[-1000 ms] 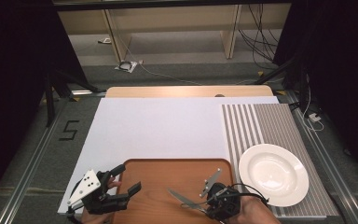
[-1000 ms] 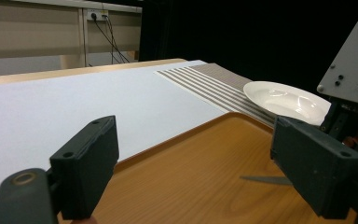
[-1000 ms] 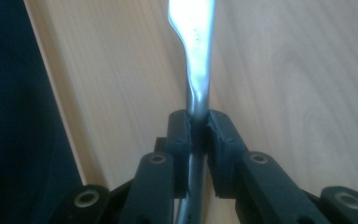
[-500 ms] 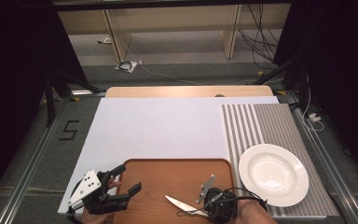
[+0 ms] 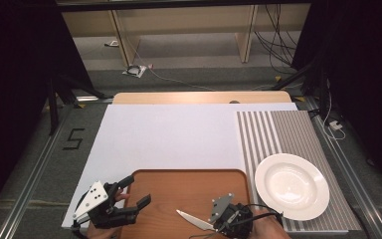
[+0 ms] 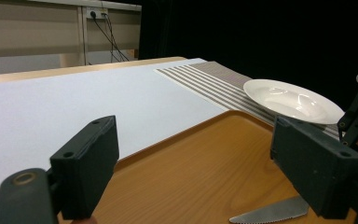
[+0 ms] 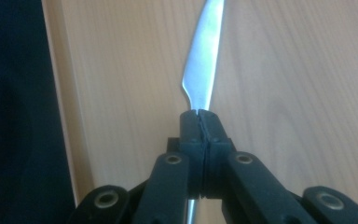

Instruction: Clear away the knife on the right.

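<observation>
We pinch the knife (image 7: pixel 204 56) in the right tool (image 7: pixel 199 116), jaws just pressed together on its handle end, blade lying flat over the wooden tray (image 5: pixel 179 191). Our left tool (image 5: pixel 129 194) waits spread at the tray's left edge, leaving room.

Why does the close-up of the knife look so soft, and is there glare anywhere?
Right gripper view: the silver knife blade blurs toward its tip, too near the lens. Left gripper view: the black jaws look soft, and the round white plate shows pale reflections. High view: evenly lit table, dark surroundings.
</observation>
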The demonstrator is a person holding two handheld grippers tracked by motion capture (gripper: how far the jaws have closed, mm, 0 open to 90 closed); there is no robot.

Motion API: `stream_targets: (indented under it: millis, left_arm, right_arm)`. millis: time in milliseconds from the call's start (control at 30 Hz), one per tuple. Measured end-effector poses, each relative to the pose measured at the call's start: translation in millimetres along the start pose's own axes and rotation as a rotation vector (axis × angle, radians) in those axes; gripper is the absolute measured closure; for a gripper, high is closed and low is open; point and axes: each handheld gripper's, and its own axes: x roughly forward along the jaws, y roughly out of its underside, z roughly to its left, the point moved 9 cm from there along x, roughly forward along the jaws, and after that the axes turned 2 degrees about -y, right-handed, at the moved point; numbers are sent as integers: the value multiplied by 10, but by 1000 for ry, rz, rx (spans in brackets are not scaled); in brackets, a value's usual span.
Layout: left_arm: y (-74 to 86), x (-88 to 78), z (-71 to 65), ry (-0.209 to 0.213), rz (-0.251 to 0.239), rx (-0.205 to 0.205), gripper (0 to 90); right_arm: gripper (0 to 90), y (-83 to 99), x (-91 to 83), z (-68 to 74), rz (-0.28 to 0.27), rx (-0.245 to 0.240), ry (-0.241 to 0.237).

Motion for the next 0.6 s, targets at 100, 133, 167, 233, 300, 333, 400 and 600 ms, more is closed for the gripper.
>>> stream_targets:
  millis: [100,133,167,233,300,333,400,600]
  left_arm:
    - [2,0,-1,-1,2,0,153]
    - [2,1,0,0,1,-1,153]
    - [2,1,0,-1,1,-1,153]
    - [3,3,-2,0,2,-2,153]
    - [3,4,-3,0,2,-2,153]
    - [3,4,-2,0,2,-2,153]
    - [3,3,-1,0,2,-4,153]
    - [-2,-3,0,0,0,0,153]
  right_arm:
    - [900,21,54,24,14,-16,-15]
    - [900,28,76,37,19,-13,-21]
    - [900,43,96,51,32,-24,-30]
    - [900,63,135,57,51,-42,-27]
    - [900,82,161,53,63,-54,-26]
    - [900,95,163,56,77,-44,-22]
    - [900,108,175,28,81,-59,-14]
    - [900,121,171,29,89,-56,-4]
